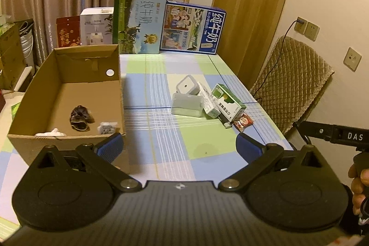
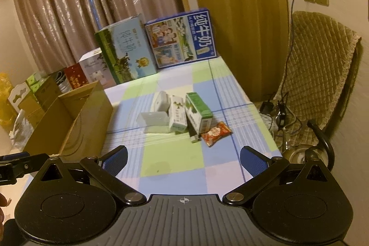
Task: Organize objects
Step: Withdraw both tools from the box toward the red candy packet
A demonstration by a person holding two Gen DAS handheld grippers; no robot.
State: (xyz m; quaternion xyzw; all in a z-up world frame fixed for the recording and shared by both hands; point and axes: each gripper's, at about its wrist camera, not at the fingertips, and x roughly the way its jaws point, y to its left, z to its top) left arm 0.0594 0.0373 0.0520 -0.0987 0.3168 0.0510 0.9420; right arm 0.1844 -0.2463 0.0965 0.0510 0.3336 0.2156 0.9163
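1. Cardboard box [image 1: 66, 93] sits open at the table's left edge, with a dark crumpled wrapper [image 1: 81, 119] and a small white packet [image 1: 107, 127] inside; the left gripper [image 1: 178, 148] hovers spread wide and empty near its corner.
2. From the right wrist, the right gripper [image 2: 183, 159] gapes empty before a cluster mid-table: translucent container [image 2: 155, 122], white carton [image 2: 177, 115], green carton [image 2: 198, 112], red snack packet [image 2: 215, 133].

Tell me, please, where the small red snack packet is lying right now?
The small red snack packet lies on the checked tablecloth at the right end of the cluster, beside the green-and-white carton, in both wrist views.
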